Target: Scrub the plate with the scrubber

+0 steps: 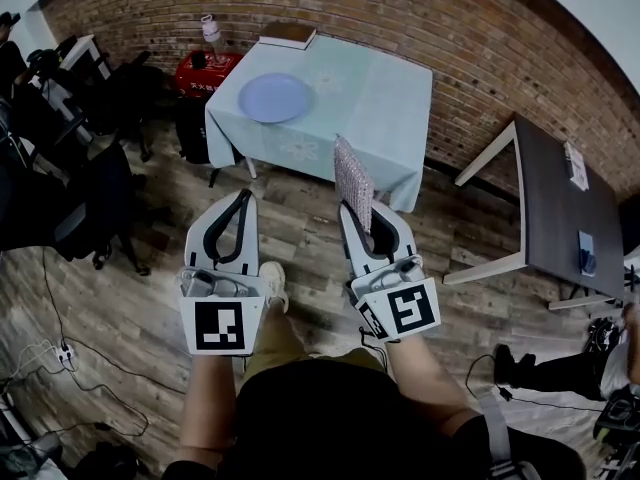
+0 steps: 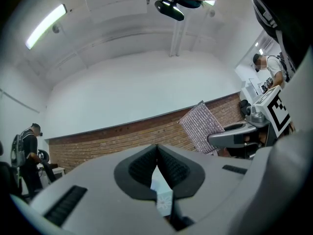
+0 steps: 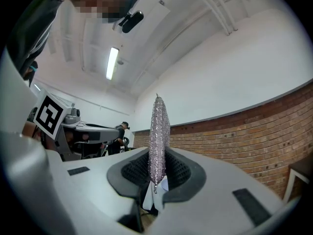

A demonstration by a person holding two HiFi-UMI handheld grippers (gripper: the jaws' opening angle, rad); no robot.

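Scrubber: silvery mesh pad, standing upright and clamped by its lower end in the right tongs. In the right gripper view it shows edge-on between the two ribbed pads, which press on both faces.

Right forearm reaches forward at waist height over the plank floor. The tongs point toward 12 o'clock and the marker cube faces up.

Left tongs are held level beside it at 9 o'clock, on the same heading, well apart from the scrubber. Their tips meet, with nothing between them.

Plate: lavender and round, lying flat on the table under a pale blue cloth. It sits toward the tabletop's 9 o'clock side, at 12 o'clock from both tongs and well apart from them.

A book lies at the table's far edge, at 12 o'clock of the plate. Off the table's 9 o'clock side, a red box stands against the brick wall. A dark side table stands at 3 o'clock.
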